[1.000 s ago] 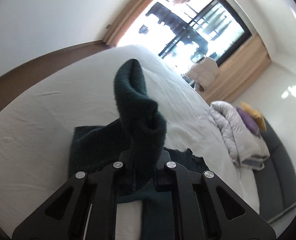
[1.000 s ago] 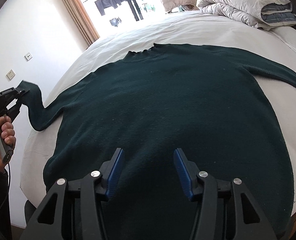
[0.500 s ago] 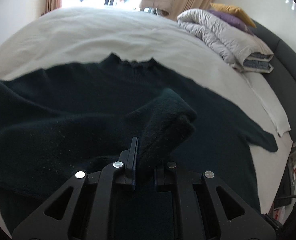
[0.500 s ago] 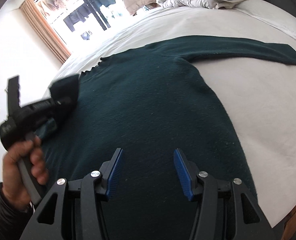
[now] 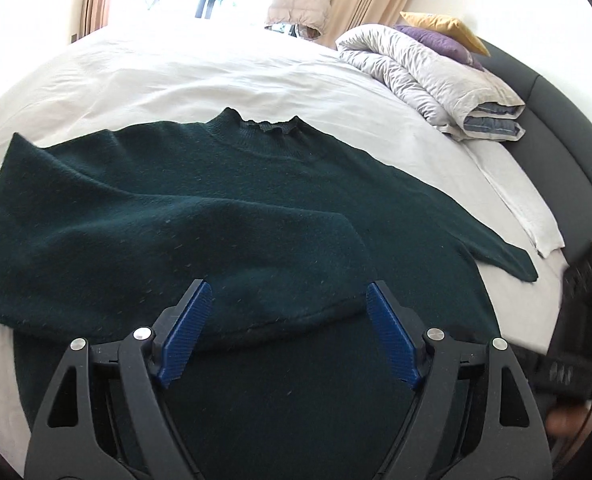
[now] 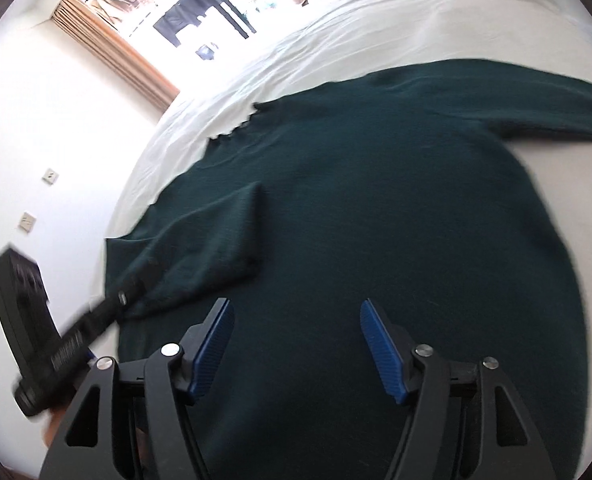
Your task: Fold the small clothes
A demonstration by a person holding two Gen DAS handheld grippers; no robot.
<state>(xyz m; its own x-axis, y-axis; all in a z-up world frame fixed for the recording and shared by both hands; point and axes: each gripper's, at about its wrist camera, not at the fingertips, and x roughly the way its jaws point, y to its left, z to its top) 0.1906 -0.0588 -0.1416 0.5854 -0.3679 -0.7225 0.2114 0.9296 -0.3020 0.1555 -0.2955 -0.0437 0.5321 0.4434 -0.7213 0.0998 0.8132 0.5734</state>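
Observation:
A dark green sweater (image 5: pixel 376 208) lies flat on the white bed (image 5: pixel 215 68), collar away from me. Its left sleeve (image 5: pixel 215 248) is folded across the chest, the cuff end lying under my left gripper (image 5: pixel 287 286). That gripper's jaws are opening and the blue pads stand clear of the cloth. The other sleeve (image 5: pixel 496 248) stretches out to the right. My right gripper (image 6: pixel 293 304) hovers over the sweater's (image 6: pixel 396 220) lower body, jaws opening with nothing between them. The folded sleeve (image 6: pixel 211 240) shows at its left.
A folded grey duvet (image 5: pixel 436 76) with purple and yellow pillows sits at the bed's far right, against a dark headboard (image 5: pixel 568 128). A bright window (image 6: pixel 199 0) with curtains is beyond the bed. A white wall with sockets (image 6: pixel 50 176) lies to the left.
My left gripper carried the sleeve in over the sweater's chest, laid it down, then opened and let it go. The right gripper swung towards the right side and widened a little.

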